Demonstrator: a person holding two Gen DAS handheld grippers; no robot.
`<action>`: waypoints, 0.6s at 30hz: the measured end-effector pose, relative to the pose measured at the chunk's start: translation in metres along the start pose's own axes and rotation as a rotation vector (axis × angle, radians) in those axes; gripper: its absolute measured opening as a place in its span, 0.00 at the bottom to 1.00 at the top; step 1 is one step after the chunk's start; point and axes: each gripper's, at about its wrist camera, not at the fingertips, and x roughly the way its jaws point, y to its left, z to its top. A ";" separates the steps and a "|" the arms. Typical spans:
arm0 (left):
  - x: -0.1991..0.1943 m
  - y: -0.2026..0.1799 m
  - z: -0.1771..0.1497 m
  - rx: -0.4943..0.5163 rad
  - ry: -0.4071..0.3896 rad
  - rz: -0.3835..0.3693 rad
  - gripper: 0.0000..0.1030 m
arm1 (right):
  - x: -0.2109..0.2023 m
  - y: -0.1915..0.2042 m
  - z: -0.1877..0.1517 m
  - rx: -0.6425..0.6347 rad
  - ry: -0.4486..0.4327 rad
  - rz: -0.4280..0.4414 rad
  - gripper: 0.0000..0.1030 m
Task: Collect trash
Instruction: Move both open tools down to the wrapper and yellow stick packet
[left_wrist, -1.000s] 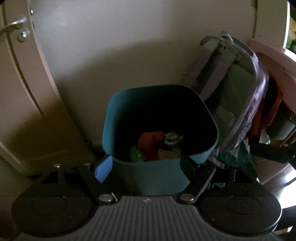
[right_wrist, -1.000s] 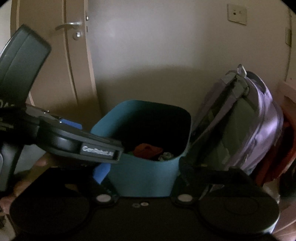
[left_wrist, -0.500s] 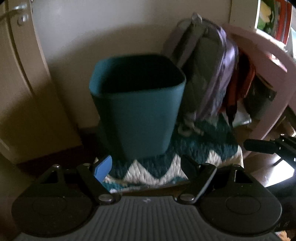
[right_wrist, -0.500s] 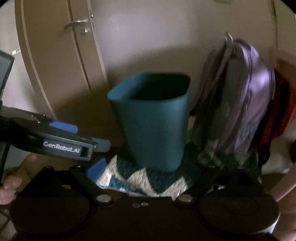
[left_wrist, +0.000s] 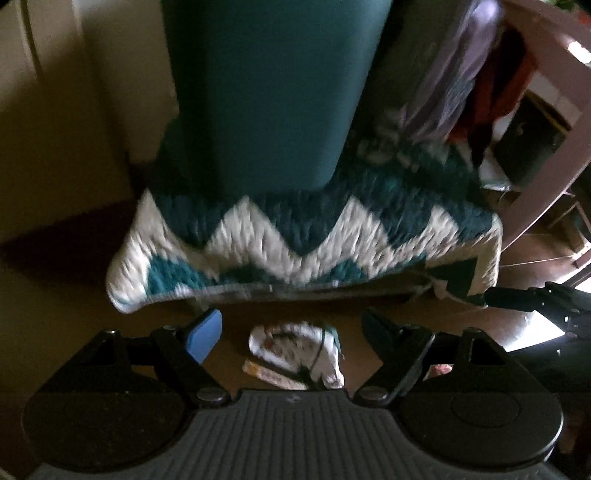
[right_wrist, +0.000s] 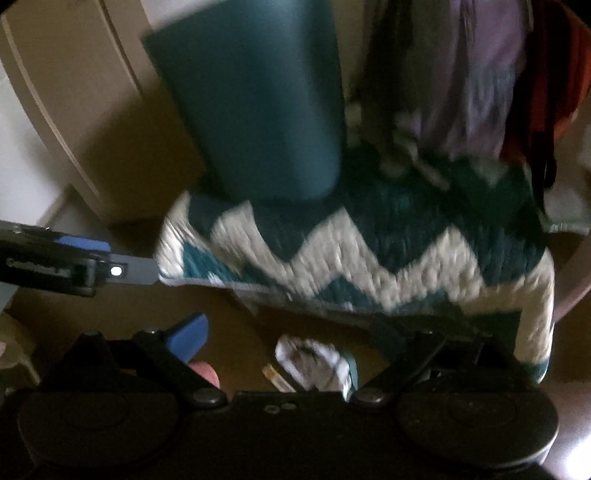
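Note:
A crumpled white wrapper (left_wrist: 295, 343) lies on the brown floor with a small yellowish packet (left_wrist: 266, 373) beside it. My left gripper (left_wrist: 293, 332) hangs just above them. Its jaws are opening, and the pads touch nothing. In the right wrist view the same wrapper (right_wrist: 314, 358) and packet (right_wrist: 277, 376) lie below my right gripper (right_wrist: 291, 336), which stands wide open and holds nothing. The teal bin (left_wrist: 273, 92) stands behind on a zigzag blanket (left_wrist: 295, 236). Its inside is hidden from here.
A purple backpack (left_wrist: 443, 74) leans beside the bin (right_wrist: 258, 110) on the blanket (right_wrist: 369, 251). Red cloth (left_wrist: 506, 92) and a pink frame (left_wrist: 546, 110) are at right. A door (right_wrist: 74, 110) stands at left. My left gripper (right_wrist: 118, 258) juts in from the left.
Both views have dropped from looking into the bin to the floor in front of the blanket. The wrapper and packet have come into sight. Both sets of jaws stand wider.

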 end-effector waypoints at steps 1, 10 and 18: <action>0.012 0.003 -0.005 -0.017 0.021 -0.002 0.82 | 0.010 -0.006 -0.006 0.006 0.015 -0.007 0.92; 0.142 0.028 -0.057 -0.298 0.274 0.030 0.88 | 0.110 -0.049 -0.035 0.035 0.187 -0.055 0.92; 0.252 0.035 -0.098 -0.396 0.486 0.169 0.88 | 0.189 -0.074 -0.048 0.050 0.285 -0.046 0.91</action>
